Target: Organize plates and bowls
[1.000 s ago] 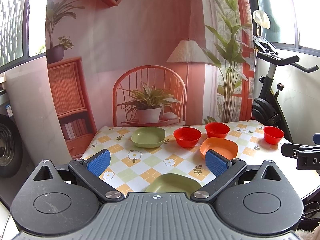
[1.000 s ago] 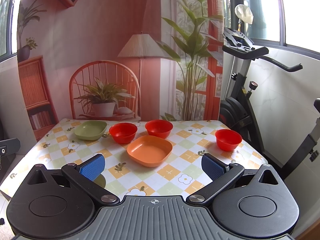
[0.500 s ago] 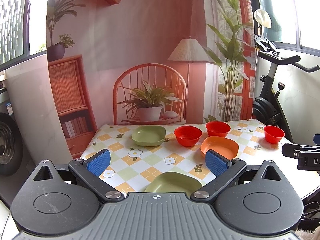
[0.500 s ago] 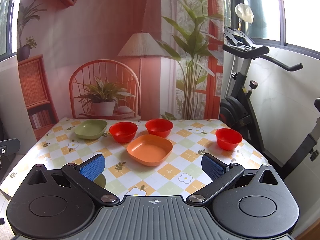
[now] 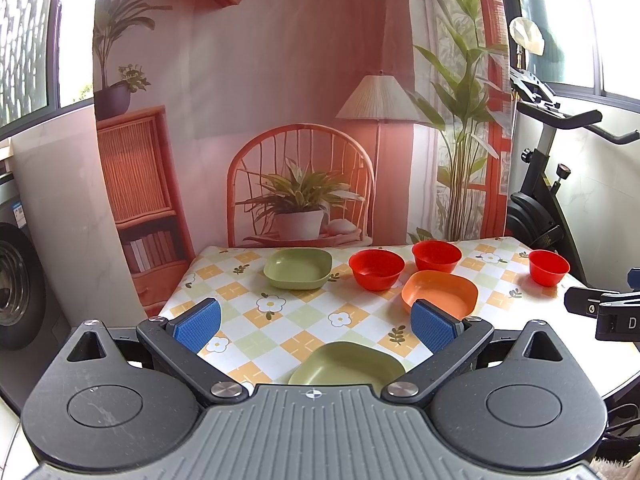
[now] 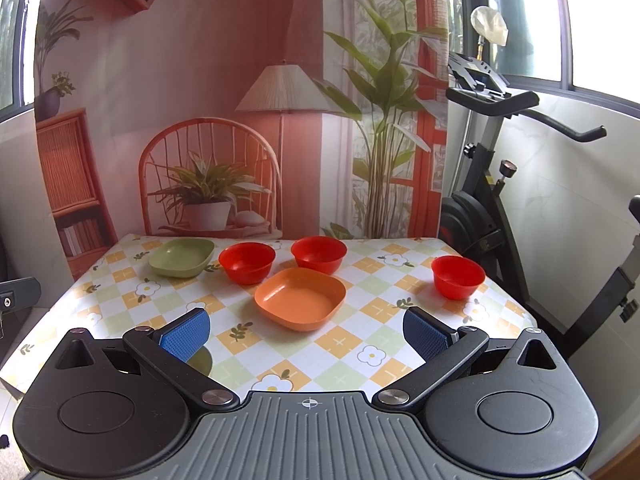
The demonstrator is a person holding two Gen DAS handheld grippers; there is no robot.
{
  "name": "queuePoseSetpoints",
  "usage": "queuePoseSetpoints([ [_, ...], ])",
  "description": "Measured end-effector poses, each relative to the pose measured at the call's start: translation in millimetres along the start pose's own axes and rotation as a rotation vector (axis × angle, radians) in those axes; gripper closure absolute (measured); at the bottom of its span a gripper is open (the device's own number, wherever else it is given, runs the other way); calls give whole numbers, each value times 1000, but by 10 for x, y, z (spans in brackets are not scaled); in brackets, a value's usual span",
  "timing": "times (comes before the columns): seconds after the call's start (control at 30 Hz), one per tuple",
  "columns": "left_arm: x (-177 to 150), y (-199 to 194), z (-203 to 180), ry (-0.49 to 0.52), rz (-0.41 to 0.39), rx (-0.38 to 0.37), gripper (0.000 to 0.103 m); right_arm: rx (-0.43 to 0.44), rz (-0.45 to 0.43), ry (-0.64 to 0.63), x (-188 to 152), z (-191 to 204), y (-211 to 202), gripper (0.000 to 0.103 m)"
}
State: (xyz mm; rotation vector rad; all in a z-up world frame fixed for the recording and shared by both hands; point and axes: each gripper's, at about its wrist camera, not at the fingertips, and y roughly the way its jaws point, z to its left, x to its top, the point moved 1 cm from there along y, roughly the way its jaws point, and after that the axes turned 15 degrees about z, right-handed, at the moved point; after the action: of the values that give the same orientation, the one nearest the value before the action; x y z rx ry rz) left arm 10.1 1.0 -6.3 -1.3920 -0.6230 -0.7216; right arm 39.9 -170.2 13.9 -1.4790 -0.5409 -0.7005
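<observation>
On the checked tablecloth [image 5: 280,320] lie a green plate [image 5: 298,267] at the back, two red bowls [image 5: 376,269] [image 5: 437,255], an orange plate [image 5: 440,293], a small red bowl [image 5: 549,267] at the right and a near green plate [image 5: 348,364]. My left gripper [image 5: 316,322] hangs open above the near green plate, holding nothing. The right wrist view has the orange plate [image 6: 300,298] in the middle, the red bowls [image 6: 247,262] [image 6: 319,254] [image 6: 458,277] and the far green plate [image 6: 182,257]. My right gripper [image 6: 306,334] is open and empty, in front of the orange plate.
An exercise bike [image 6: 492,208] stands right of the table. A printed backdrop [image 5: 300,120] with a chair and plants hangs behind it. A washing machine [image 5: 12,280] is at the far left. The other gripper's body [image 5: 604,312] shows at the right edge.
The left wrist view has shifted slightly upward and the scene sits a bit lower and nearer. The right gripper has barely moved. Both stay open.
</observation>
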Motion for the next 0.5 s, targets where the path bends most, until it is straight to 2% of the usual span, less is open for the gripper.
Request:
queuePoseSetpoints([
  [0.5,2,12,-4,-5,10,0,1,0,2,0,28,27,-3,0],
])
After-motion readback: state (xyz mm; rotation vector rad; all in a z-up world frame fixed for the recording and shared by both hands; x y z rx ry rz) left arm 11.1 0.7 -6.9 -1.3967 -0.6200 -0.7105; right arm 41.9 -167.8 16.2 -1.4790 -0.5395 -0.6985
